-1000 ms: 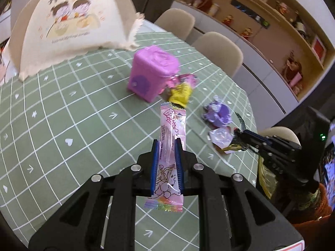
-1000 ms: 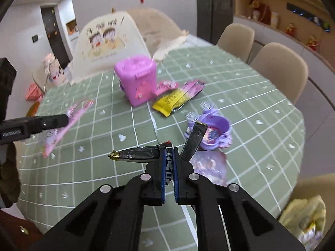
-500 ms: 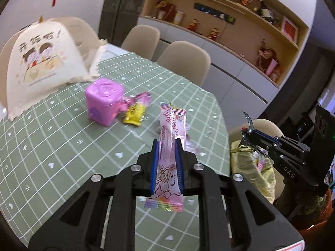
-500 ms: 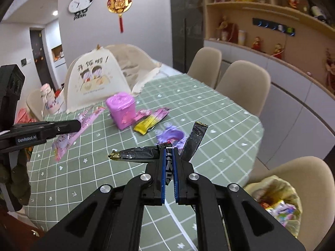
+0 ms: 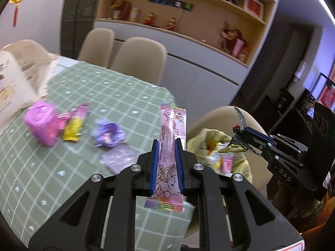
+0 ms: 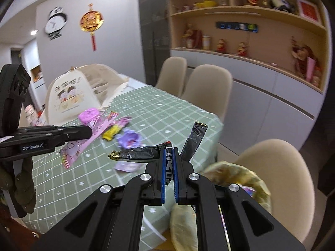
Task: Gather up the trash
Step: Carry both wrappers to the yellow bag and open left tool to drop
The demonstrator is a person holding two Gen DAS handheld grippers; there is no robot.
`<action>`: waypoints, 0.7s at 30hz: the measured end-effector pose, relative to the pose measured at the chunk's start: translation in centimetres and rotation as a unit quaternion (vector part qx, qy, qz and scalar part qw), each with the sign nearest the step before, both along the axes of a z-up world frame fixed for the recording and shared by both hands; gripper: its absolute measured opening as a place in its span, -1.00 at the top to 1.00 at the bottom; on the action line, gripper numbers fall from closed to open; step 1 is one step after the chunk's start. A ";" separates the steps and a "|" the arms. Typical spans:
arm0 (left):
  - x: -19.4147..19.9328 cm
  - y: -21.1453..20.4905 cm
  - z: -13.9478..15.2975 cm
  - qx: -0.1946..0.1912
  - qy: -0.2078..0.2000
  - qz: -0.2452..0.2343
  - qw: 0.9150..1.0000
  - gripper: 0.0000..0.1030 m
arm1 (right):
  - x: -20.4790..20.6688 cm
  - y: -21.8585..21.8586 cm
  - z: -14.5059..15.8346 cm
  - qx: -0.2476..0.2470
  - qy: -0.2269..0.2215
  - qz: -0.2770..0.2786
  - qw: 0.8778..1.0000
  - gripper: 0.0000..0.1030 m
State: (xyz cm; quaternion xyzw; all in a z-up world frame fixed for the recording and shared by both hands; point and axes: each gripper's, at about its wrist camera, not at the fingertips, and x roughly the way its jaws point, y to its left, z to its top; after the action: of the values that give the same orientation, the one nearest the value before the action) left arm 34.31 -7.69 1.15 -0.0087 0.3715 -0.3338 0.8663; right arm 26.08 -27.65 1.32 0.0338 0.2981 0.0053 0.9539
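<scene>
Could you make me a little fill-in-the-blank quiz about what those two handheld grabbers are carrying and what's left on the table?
1. The left gripper has its fingers shut on a long ____ wrapper.
2. The right gripper pinches a crumpled ____ wrapper.
3. The pale yellow trash bag rests on a beige ____.
4. Beside the pink box on the green checked tablecloth lies a small ____ packet.

Missing words: pink; black; chair; yellow

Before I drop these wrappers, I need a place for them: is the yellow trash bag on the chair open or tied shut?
Open. The yellow trash bag gapes at the top, with wrappers visible inside.
</scene>
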 end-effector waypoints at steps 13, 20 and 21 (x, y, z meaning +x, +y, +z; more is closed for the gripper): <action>-0.8 -13.3 -3.5 -0.001 0.041 -0.126 0.991 0.71 | -3.4 -9.9 -1.1 -0.005 0.012 -0.097 0.995 0.85; -0.1 -17.6 -6.1 0.009 0.065 -0.148 0.987 0.63 | -4.2 -12.5 -2.9 -0.001 0.032 -0.113 0.993 0.85; 0.0 -18.0 -6.3 0.009 0.068 -0.149 0.986 0.58 | -4.2 -12.8 -3.2 0.000 0.035 -0.114 0.993 0.85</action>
State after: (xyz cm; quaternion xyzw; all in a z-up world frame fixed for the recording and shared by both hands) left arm 34.31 -25.65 -5.13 0.0320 0.4295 -0.4544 0.7797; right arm 21.84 -40.41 -1.87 0.0679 0.3255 -0.1043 0.9373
